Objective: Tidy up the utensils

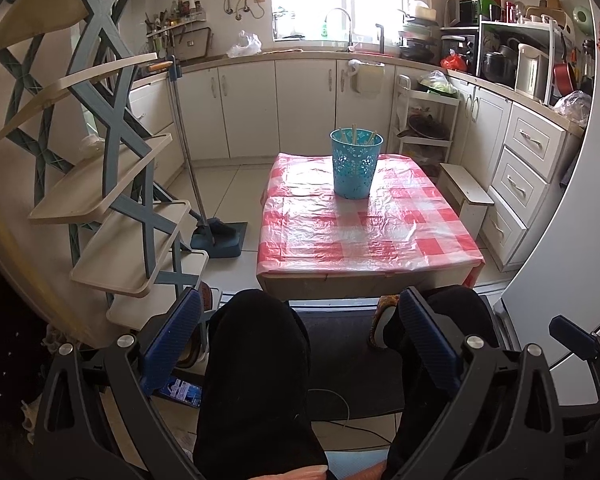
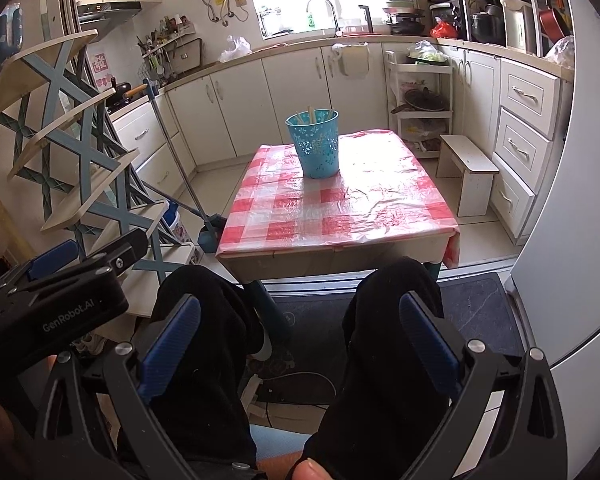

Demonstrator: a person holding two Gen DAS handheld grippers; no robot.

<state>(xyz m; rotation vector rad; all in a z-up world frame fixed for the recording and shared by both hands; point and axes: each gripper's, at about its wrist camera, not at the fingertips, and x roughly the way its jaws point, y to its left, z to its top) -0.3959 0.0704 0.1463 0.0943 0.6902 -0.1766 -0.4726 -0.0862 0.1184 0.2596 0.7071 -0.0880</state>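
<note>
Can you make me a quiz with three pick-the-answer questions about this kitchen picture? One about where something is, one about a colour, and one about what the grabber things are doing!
1. Where do the wooden chopsticks stand?
A. Flat on the floor
B. Inside the round teal plastic basket
C. In the sink

2. What colours is the plastic checked tablecloth?
A. Red and white
B. Green and yellow
C. All black

3. How is each hand-held gripper?
A. Shut on a spoon
B. Shut on the basket
C. Open and holding nothing

Answers:
1. B, their tips poke out above the basket's rim.
2. A, red and white squares cover the table.
3. C, the left hand-held gripper and right hand-held gripper both have blue fingers spread wide apart, with only the person's black-trousered knees behind them.
</note>
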